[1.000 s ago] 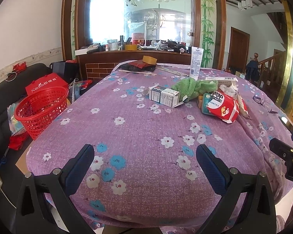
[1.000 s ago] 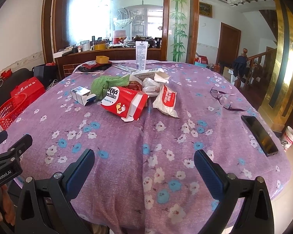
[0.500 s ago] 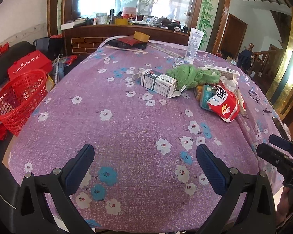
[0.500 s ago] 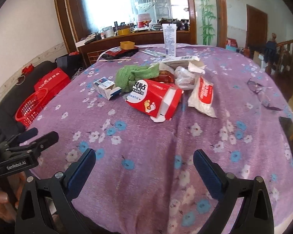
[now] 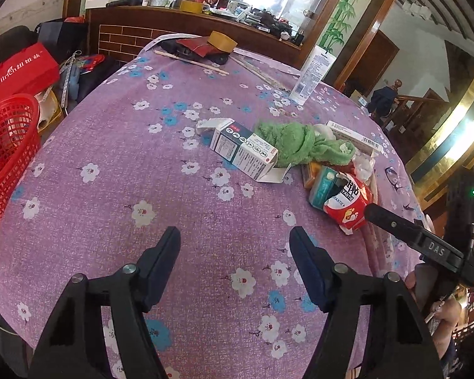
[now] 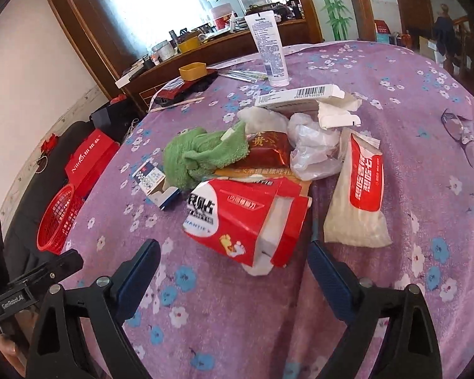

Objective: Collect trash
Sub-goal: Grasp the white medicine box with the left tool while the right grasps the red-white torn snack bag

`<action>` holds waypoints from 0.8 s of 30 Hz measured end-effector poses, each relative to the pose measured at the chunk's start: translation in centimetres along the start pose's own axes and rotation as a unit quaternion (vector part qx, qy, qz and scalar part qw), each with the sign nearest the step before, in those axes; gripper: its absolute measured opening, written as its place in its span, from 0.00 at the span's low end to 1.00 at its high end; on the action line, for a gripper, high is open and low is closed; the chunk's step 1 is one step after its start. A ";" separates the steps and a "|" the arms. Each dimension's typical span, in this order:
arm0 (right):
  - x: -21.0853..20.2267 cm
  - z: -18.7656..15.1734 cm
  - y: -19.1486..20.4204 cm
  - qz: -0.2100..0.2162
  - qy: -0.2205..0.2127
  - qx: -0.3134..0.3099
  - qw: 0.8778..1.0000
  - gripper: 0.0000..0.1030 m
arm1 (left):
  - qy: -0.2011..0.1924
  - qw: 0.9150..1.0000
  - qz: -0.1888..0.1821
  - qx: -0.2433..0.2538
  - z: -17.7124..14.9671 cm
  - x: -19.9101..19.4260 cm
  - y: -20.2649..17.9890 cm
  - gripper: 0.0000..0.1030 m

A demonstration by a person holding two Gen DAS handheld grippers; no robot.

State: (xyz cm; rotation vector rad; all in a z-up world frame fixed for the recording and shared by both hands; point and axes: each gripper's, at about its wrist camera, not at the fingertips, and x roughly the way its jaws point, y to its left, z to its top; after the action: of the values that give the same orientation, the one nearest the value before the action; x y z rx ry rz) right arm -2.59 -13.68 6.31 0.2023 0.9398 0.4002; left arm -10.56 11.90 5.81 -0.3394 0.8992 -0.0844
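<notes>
Both tongs have come in over the counter point(image 5: 94, 189) since a second ago, tipping downward, so the trash pile now looms larger in each view. Left tongs point(image 5: 235, 246) are closing, narrower than before, with only bare purple cloth between the fingers; nothing is gripped. Right tongs point(image 6: 233, 255) stand wide apart, empty, the torn red carton point(image 6: 246, 218) lying just ahead of the gap, untouched.

Open cloth stretches from the left tongs to the small blue-and-white box point(image 5: 246, 154), which touches the green rag point(image 5: 300, 145). Behind the carton sit a crumpled clear bag point(image 6: 312, 148), a white barcode box point(image 6: 297, 98) and a red-and-white pouch point(image 6: 360, 189), packed together. Right of the pile the cloth is free up to the eyeglasses point(image 6: 467, 139) near the edge. A lotion tube point(image 6: 268, 50) stands upright farther back. Off the counter's left edge, lower down, waits the red basket point(image 5: 6, 154). A hand point(image 6: 3, 347) holds the left tool low at the near edge.
</notes>
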 end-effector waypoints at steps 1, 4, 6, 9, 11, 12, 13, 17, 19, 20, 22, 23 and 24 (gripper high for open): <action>0.3 0.4 -0.1 0.000 0.002 0.002 1.000 0.94 | -0.001 1.000 0.004 0.003 0.3 0.1 -0.1 0.68; 1.5 1.3 0.1 0.013 0.014 -0.001 1.000 0.82 | -0.001 1.000 0.015 0.009 1.6 0.5 -0.3 0.70; 2.1 1.3 0.7 0.022 0.024 -0.009 0.999 0.39 | 0.011 1.000 0.013 0.001 2.6 1.2 -0.3 0.72; 1.8 0.8 1.4 0.042 0.022 -0.012 0.999 0.17 | 0.019 0.999 0.010 -0.026 3.9 2.1 0.2 0.72; 1.1 0.3 2.0 0.048 0.009 -0.022 0.999 0.10 | 0.024 0.999 0.013 -0.039 4.6 2.9 0.3 0.72; 0.7 0.1 2.1 0.057 0.005 -0.024 0.998 0.10 | 0.028 0.998 0.017 -0.048 5.0 3.4 0.4 0.72; 0.3 -0.2 2.2 0.065 -0.002 -0.024 0.998 0.09 | 0.031 0.998 0.016 -0.056 5.3 3.8 0.4 0.72; -1.8 -1.3 2.5 0.081 -0.028 -0.035 0.996 0.05 | 0.046 0.994 0.011 -0.096 6.5 5.8 0.3 0.72; -2.8 -1.7 2.6 0.080 -0.040 -0.042 0.995 0.05 | 0.054 0.993 0.015 -0.108 7.3 6.9 -0.2 0.72; -3.5 -2.1 2.7 0.078 -0.047 -0.048 0.995 0.05 | 0.054 0.992 0.023 -0.109 7.6 7.2 -0.5 0.72; -4.5 -2.6 2.7 0.069 -0.060 -0.058 0.994 0.05 | 0.051 0.993 0.032 -0.106 8.3 8.0 -1.1 0.72; -5.0 -2.9 2.7 0.063 -0.066 -0.065 0.994 0.05 | 0.050 0.993 0.040 -0.101 8.6 8.3 -1.4 0.72; -5.3 -3.1 2.6 0.060 -0.069 -0.068 0.993 0.05 | 0.049 0.993 0.056 -0.096 9.0 8.8 -1.8 0.72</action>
State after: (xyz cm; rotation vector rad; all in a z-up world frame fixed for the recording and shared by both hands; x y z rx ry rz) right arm -8.57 -13.53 9.36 0.1608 0.7628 0.5523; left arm 2.08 10.65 4.97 -0.4670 1.0243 0.0901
